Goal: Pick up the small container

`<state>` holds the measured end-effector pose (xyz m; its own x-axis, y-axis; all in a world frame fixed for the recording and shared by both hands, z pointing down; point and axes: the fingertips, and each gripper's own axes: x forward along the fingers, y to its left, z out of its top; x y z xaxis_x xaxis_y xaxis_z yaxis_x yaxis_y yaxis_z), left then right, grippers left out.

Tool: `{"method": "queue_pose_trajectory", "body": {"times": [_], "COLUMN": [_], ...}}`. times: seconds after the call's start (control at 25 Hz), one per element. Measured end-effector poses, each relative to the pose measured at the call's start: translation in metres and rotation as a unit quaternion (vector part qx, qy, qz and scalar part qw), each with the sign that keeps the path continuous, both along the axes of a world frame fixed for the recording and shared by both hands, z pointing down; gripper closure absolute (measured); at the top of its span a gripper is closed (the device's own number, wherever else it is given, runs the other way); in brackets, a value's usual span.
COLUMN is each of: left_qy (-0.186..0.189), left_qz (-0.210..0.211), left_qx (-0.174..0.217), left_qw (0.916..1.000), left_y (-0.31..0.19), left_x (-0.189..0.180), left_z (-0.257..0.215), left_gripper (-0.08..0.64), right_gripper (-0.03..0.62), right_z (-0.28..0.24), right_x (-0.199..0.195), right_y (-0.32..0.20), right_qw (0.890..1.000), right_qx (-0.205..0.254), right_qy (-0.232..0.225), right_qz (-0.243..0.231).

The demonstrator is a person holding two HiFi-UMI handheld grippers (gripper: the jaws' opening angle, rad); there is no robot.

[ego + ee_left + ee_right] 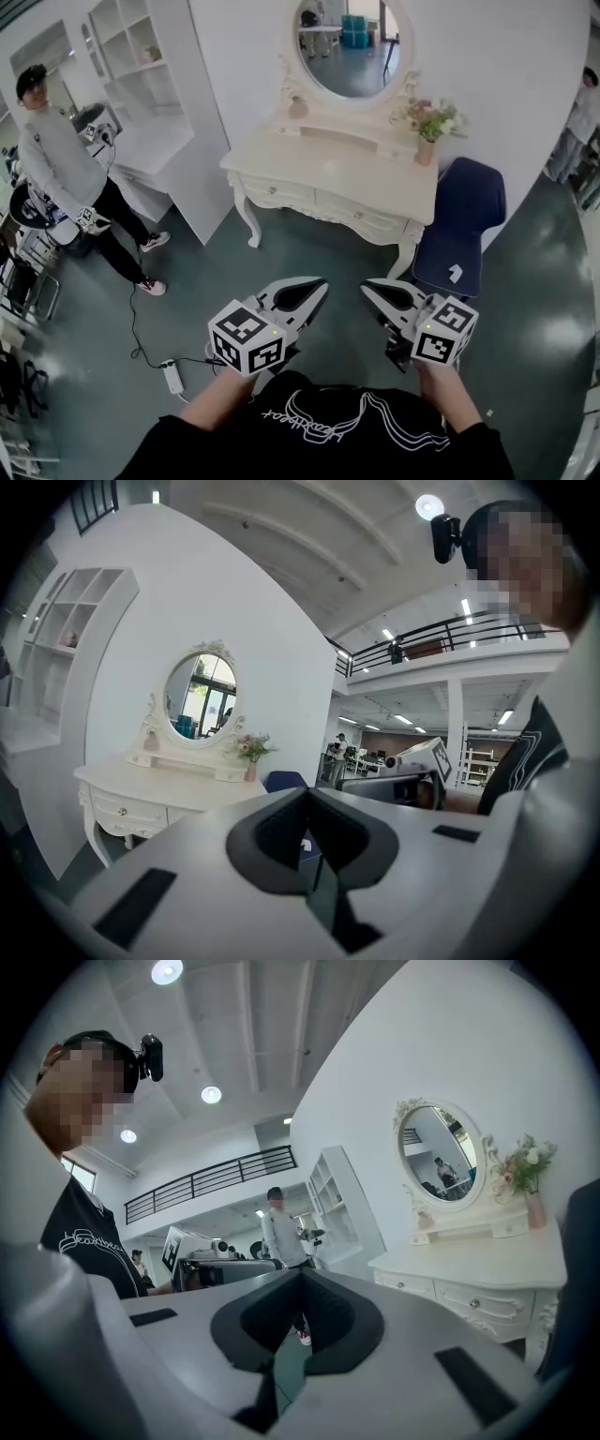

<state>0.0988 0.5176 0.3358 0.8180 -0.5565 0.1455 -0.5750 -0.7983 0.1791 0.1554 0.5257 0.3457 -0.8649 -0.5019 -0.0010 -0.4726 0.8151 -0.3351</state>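
Observation:
A small tan container (298,107) stands on the raised shelf of the white dressing table (328,178), left of the oval mirror (349,42). It also shows small in the left gripper view as the container (150,740). Both grippers are held low in front of the person's chest, well short of the table. My left gripper (317,289) is shut with nothing in it, its jaws pressed together (308,799). My right gripper (370,291) is also shut and holds nothing (300,1279). Their tips point toward each other, a short gap apart.
A pink vase of flowers (427,141) stands at the table's right end. A dark blue chair (464,220) sits to the right of the table. A person (56,159) stands at the left by white shelves (141,56). A power strip (172,375) and its cable lie on the floor.

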Motion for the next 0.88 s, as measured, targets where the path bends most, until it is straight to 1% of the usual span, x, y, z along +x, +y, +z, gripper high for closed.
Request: {"method": "queue_pose_trajectory", "body": {"times": [0.24,0.44,0.64,0.88], "left_qy": [0.005,0.01,0.013,0.008], "left_qz": [-0.012,-0.013,-0.008,0.0], "left_qx": [-0.014,-0.023,-0.034,-0.052], "left_qw": [0.9998,0.9996,0.9993,0.9986], "left_y": [-0.012,-0.044,-0.107,-0.21], "left_x": [-0.016,-0.031,-0.052,-0.085], "left_z": [0.013,0.022,0.034,0.039], "left_gripper": [0.555,0.555,0.555,0.555], "right_gripper": [0.586,0.586,0.586,0.586], "right_z": [0.011,0.02,0.031,0.038], "right_x": [-0.017,-0.03,-0.05,-0.087], "right_y": [-0.011,-0.044,-0.109,-0.213], "right_qw": [1.0,1.0,0.999,0.998], "right_qx": [-0.011,-0.024,-0.036,-0.06], "right_qy": [0.001,0.0,0.002,0.001], "right_qz": [-0.017,-0.019,-0.013,-0.008]}}
